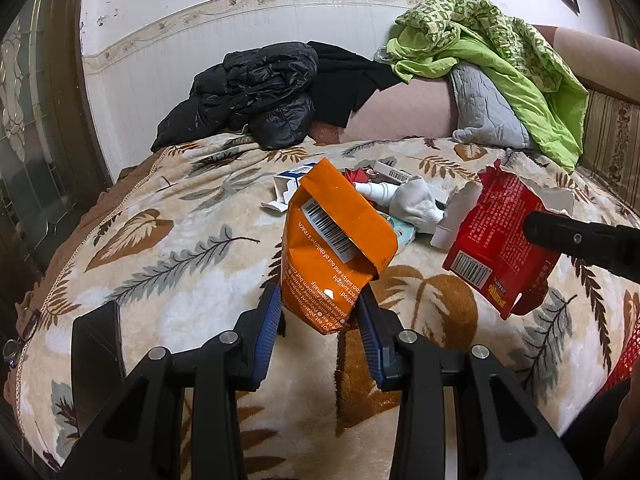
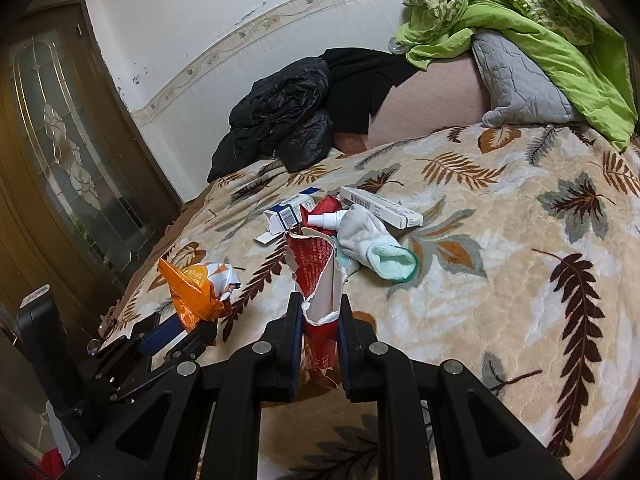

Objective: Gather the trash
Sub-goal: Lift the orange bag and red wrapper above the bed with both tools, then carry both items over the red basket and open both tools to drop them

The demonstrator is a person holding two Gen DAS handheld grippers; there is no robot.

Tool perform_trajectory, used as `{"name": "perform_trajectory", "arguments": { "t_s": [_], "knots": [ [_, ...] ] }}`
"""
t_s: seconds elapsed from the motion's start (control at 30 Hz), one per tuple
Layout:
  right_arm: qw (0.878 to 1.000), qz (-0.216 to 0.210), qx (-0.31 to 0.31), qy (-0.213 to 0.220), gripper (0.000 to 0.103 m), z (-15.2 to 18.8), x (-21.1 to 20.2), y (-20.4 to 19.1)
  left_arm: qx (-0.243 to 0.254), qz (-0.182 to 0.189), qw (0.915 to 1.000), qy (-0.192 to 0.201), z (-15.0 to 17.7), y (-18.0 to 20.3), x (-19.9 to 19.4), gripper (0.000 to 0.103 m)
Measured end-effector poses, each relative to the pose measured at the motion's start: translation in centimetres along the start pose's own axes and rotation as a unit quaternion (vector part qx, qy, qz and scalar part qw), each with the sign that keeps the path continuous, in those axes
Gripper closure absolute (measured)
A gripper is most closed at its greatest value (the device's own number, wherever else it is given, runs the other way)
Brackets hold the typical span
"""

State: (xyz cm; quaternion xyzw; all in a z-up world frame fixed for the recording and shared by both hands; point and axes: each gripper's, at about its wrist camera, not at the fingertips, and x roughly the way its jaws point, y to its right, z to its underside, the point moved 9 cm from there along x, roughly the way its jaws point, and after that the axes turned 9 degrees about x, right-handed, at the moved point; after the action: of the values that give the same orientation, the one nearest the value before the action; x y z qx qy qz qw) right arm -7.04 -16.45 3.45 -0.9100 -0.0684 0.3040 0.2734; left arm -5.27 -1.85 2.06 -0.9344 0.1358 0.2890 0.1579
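Note:
My left gripper is shut on an orange snack bag with a barcode, held above the leaf-patterned blanket; the bag also shows in the right wrist view. My right gripper is shut on a torn red carton, which also shows in the left wrist view. Beyond them on the bed lies a small pile: a blue-and-white box, a long white box, a white spray bottle and a grey sock.
A black jacket and black cloth lie at the head of the bed. A green quilt and a grey pillow are piled at the back right. A wooden glass-panelled door stands on the left. The blanket covers the bed.

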Motion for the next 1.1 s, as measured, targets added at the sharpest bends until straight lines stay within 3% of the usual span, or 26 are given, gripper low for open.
{"name": "perform_trajectory", "arguments": {
  "t_s": [0.67, 0.9, 1.1],
  "knots": [
    [1.000, 0.002, 0.000, 0.002, 0.087, -0.1, -0.2, 0.2, -0.002, 0.005, 1.0000, -0.002, 0.2, 0.2, 0.2, 0.066],
    [1.000, 0.004, 0.017, 0.008, 0.087, -0.5, -1.4, 1.0, -0.006, 0.059, 0.9982, 0.012, 0.3, 1.9, -0.3, 0.066],
    [0.999, 0.010, 0.034, 0.022, 0.087, -0.6, -5.9, 2.6, 0.024, 0.101, 0.9942, 0.026, -0.4, 4.9, -2.1, 0.066]
  ]
}}
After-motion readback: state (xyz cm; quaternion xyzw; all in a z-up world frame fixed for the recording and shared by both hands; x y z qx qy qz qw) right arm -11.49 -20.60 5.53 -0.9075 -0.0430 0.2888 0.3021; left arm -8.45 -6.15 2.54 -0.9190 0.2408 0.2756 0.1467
